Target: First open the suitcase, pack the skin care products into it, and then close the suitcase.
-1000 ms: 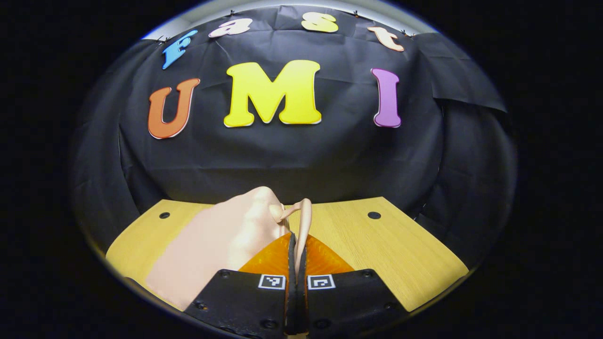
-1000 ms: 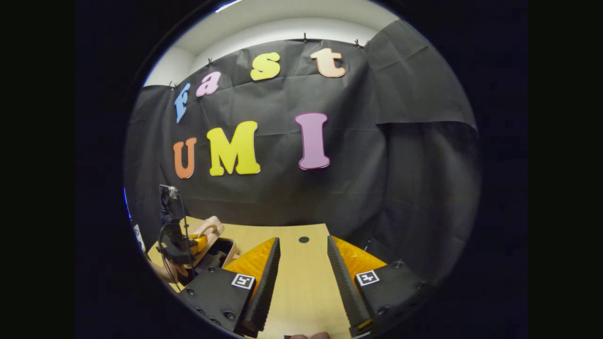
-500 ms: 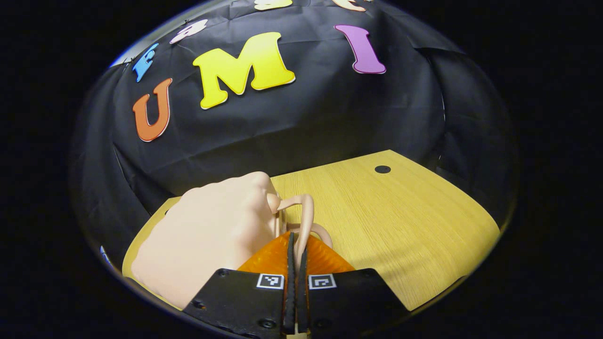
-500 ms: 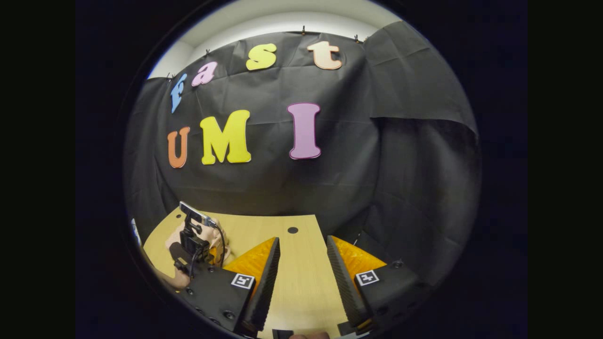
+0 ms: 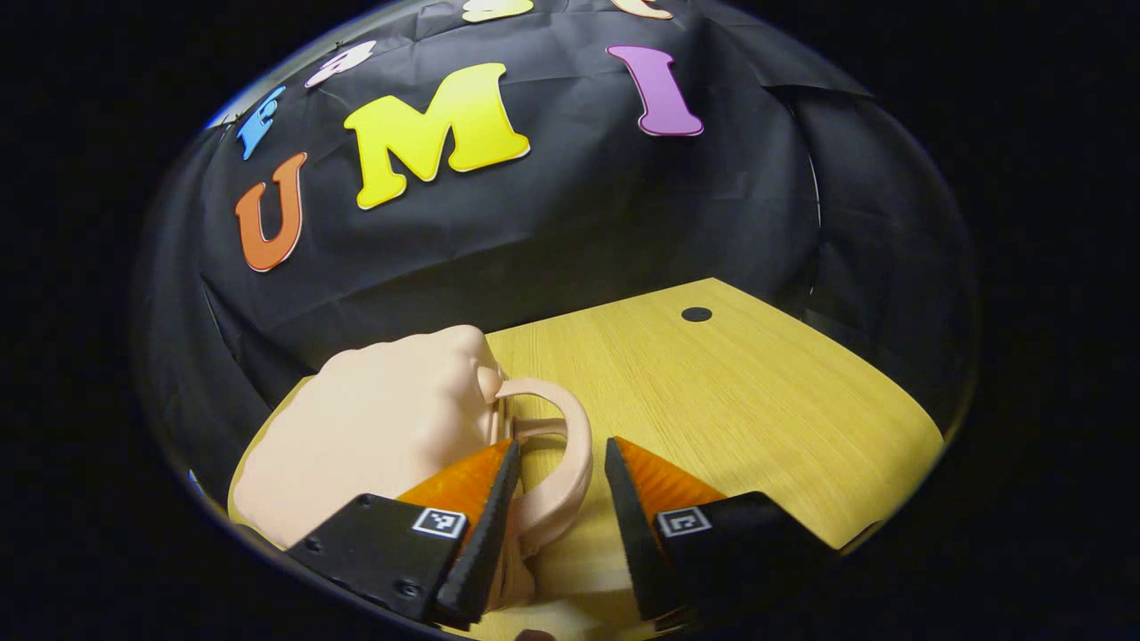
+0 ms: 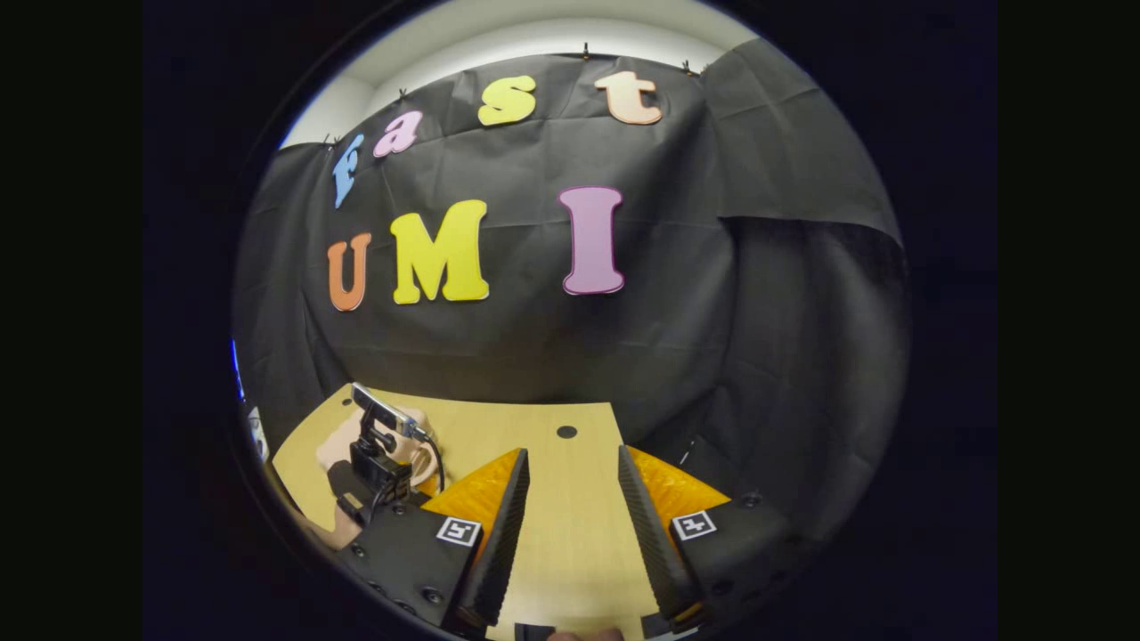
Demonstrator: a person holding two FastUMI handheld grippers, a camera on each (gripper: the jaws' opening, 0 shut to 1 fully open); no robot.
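My left gripper (image 5: 552, 499): fingers spread wide, gripping nothing; suitcase handle (image 5: 557, 463) loops between them. Peach suitcase (image 5: 392, 427) closed, lying on the wooden table (image 5: 757, 401), left of the fingers. My right gripper (image 6: 570, 525): open, empty, over bare tabletop.

The suitcase (image 5: 383, 436) is a small, pale pink, smooth-shelled case lying closed on the wooden desk (image 5: 757, 409), toward its left side near the black cloth wall. Its curved handle (image 5: 561, 454), the same pink, arches out from the case's right edge over the desk.
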